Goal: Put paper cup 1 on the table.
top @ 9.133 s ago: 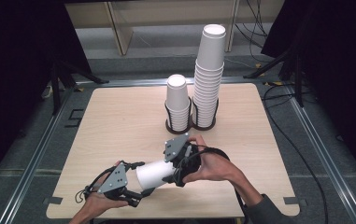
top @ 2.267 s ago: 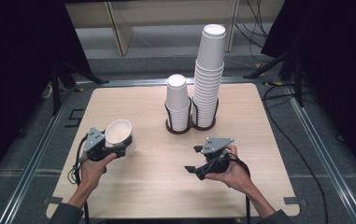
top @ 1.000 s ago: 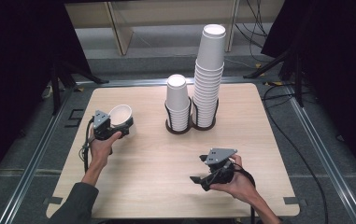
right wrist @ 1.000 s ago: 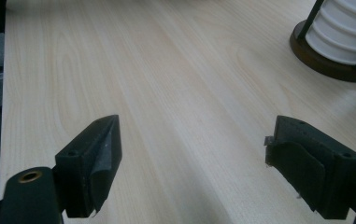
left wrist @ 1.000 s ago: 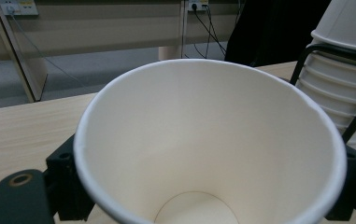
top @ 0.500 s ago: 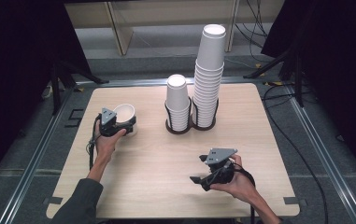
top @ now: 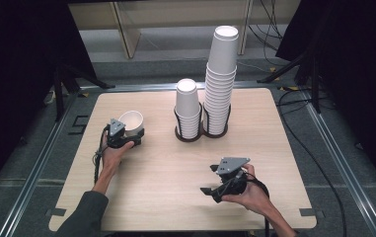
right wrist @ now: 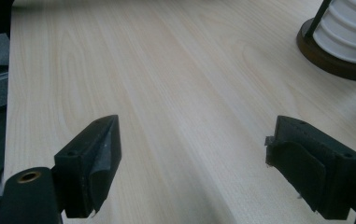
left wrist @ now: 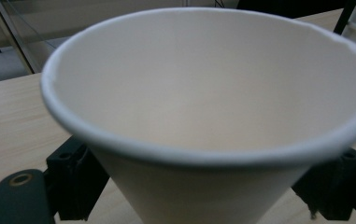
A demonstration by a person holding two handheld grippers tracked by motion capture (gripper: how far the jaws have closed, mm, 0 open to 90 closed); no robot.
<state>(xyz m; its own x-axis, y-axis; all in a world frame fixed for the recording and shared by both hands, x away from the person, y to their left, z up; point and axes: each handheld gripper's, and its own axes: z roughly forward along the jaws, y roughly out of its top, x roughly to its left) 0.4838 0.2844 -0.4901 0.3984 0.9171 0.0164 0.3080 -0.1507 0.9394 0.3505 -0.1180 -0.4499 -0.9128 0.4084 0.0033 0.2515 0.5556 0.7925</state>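
Lowered toward the tabletop since a sec ago, the left gripper (top: 132, 138) now sits at the far-left part of the light wooden table (top: 166, 197), w/ its single white paper cup (top: 131, 122) upright, mouth up. Its jaws have just been closing & the cup stands between them, low on its tapering wall (left wrist: 203, 196); they look clamped on it, though pad contact is hidden under the rim. Left forearm reaches fwd from the bottom edge, hand wrapped round the gripper body, jaws pointing away from the person.

Step in hand appears to be setting this cup down. To do it well: keep it vertical, let the base meet the wood before easing the squeeze, open gently so the thin wall doesn't spring or tip.

Mid-table, apart from the cup, a short stack of white paper cups (top: 188, 106) & a tall stack of white paper cups (top: 220, 79) stand in a dark wire holder (top: 203, 133).

At right, the right gripper (top: 210, 190) rests low near the front edge, jaws spread wide & empty, aimed left across the table.
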